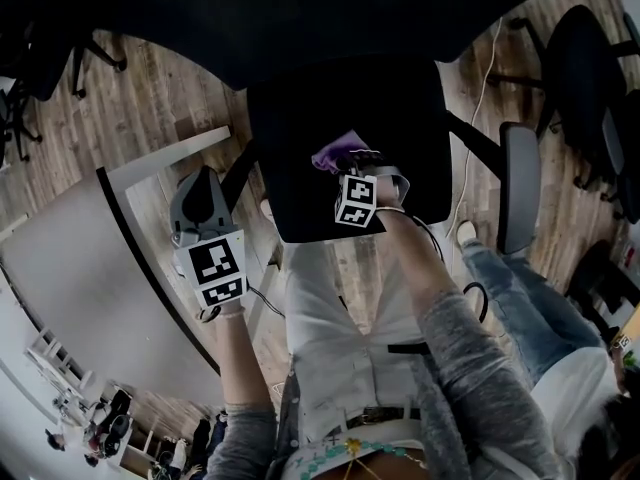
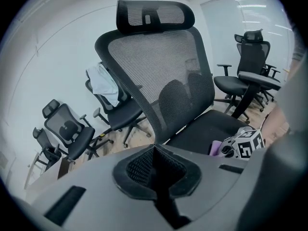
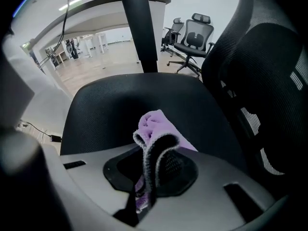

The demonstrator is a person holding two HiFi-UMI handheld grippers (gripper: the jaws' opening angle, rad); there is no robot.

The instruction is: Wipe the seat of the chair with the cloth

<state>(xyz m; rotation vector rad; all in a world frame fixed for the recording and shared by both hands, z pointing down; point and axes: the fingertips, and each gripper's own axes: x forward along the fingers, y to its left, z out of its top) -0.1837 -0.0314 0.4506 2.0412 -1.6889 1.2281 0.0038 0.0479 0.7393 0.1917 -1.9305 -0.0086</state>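
Purple, nappy cloth (image 3: 156, 126) with a fuzzy hem is pinched in the right claw (image 3: 153, 172), whose jaws are clamped on a fold. A soft bunch sticks out ahead of them over the middle of the chair seat (image 3: 106, 105); whether it touches the fabric I cannot tell. The seat is black and fine-woven, gently dished, with rounded edges, and the backrest (image 2: 159, 66) is open grey mesh. To wipe well, I judge the bunch should be pressed flat and drawn in overlapping strokes from the seat's back edge to its front edge, with the hard jaw tips off the weave. The left claw (image 2: 155, 172) is closed on nothing, off the seat's left edge.
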